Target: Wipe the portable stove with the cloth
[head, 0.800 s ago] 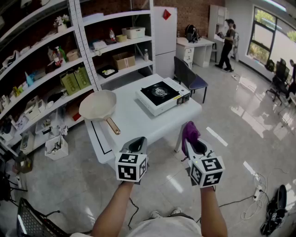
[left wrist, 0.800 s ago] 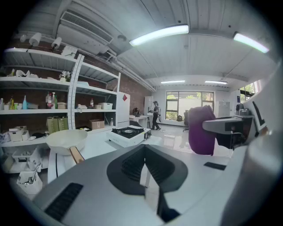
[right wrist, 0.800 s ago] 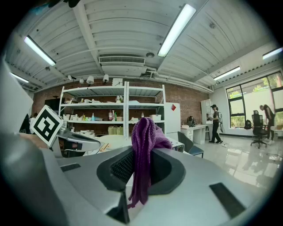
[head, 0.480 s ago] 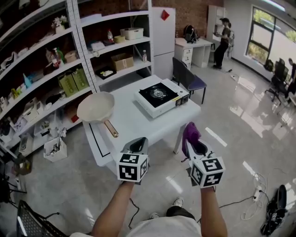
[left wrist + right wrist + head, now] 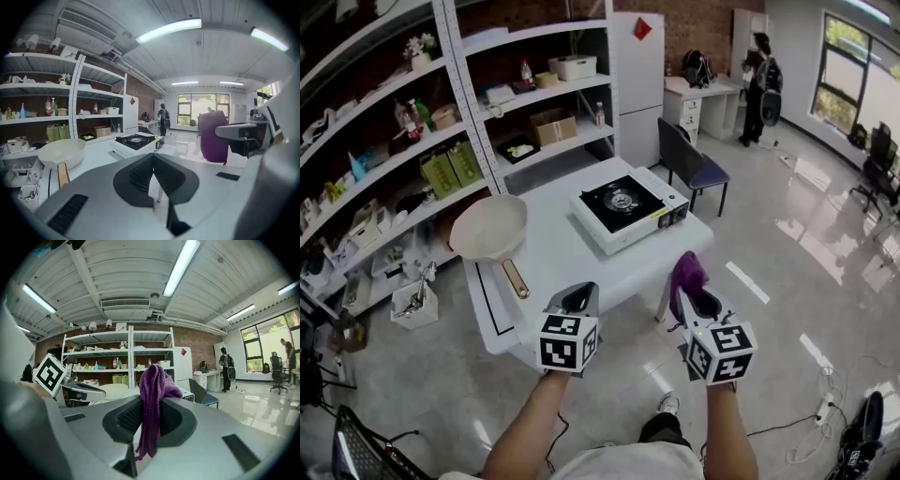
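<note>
Clamping purple cloth (image 5: 686,271) in right gripper (image 5: 688,292).

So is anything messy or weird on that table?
Nothing is spilled or broken. Only the pan looks a bit odd: it sits right at the left corner of the table and seems to poke past the edge. The stove sits flat.

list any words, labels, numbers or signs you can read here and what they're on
Nothing reads clearly.
Red diamond sign on the tall white fridge: too small to read.
Yellow label on the white portable stove: too small.
Print on the green boxes on the metal shelf: blurred.
Square markers on the left gripper and the right gripper holding the purple cloth: patterns, no letters.
</note>
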